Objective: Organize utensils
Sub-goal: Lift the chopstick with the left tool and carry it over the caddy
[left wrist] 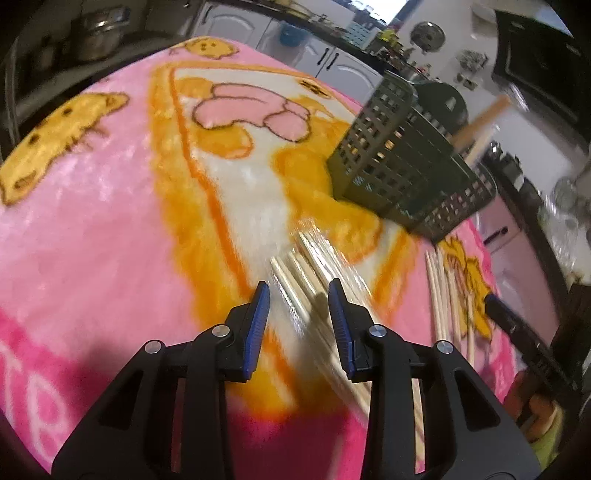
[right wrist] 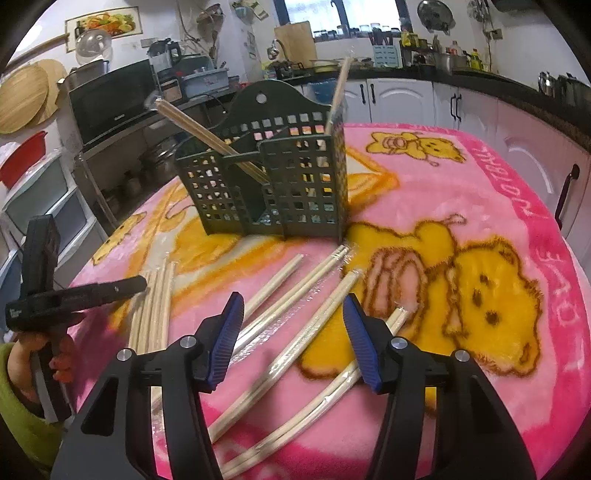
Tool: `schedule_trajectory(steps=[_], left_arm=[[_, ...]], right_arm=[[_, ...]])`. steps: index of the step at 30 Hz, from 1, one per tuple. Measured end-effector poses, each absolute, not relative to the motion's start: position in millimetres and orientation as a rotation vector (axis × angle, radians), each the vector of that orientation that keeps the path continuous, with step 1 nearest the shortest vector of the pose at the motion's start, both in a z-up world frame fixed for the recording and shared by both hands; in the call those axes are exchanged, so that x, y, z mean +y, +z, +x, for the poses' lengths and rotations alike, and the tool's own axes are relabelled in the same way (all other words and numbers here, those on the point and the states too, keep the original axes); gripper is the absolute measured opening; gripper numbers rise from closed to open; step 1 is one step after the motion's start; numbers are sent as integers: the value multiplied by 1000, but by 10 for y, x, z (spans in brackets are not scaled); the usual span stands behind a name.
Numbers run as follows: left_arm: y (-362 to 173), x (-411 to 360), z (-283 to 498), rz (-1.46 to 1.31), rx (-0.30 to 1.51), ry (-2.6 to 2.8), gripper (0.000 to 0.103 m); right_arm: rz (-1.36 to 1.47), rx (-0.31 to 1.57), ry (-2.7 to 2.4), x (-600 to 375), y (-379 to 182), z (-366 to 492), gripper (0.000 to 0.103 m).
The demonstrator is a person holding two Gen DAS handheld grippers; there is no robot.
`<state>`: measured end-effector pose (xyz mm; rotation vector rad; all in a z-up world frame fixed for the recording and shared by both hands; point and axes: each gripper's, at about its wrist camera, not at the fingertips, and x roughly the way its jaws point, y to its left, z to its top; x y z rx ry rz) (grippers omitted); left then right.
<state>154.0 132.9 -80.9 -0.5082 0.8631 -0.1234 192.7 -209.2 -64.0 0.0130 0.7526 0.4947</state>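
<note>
We see both views brightly and evenly lit, with daylight coming through the window [right wrist: 340, 14] at the back of the kitchen. The left wrist view is smeared by motion blur: the wrapped chopsticks [left wrist: 314, 266] and the basket [left wrist: 399, 162] look streaked and soft. The right wrist view is sharper. Plastic wrap gives small glints. Both pictures bend strongly at the edges, with dark vignetted corners. Soft shadows lie under each hand-held gripper.
</note>
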Motion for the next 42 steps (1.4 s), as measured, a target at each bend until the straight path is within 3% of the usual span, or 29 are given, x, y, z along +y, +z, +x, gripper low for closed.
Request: schedule_trajectory(steps=[4, 9, 13, 18, 22, 29, 42], left_arm=[[-838, 1412, 1611, -569, 854, -125, 24], [-884, 1522, 1687, -615, 837, -117, 10], [-894, 1591, 1718, -628, 838, -124, 5], [-863, 1655, 1686, -620, 828, -121, 4], [-812, 1718, 1626, -605, 810, -107, 4], [-642, 1802, 1553, -565, 774, -98, 4], [259, 1279, 1480, -385, 602, -222, 2]], right_arm=[[29, 792, 477, -2154, -680, 2051, 53], [63, 879, 455, -2223, -781, 2277, 52], [92, 959, 475, -2182, -878, 2482, 39], [101, 997, 445, -2134, -942, 2712, 34], [99, 998, 438, -2132, -939, 2793, 11], [138, 916, 492, -2172, -742, 2702, 9], [169, 637, 559, -2322, 105, 2276, 7]])
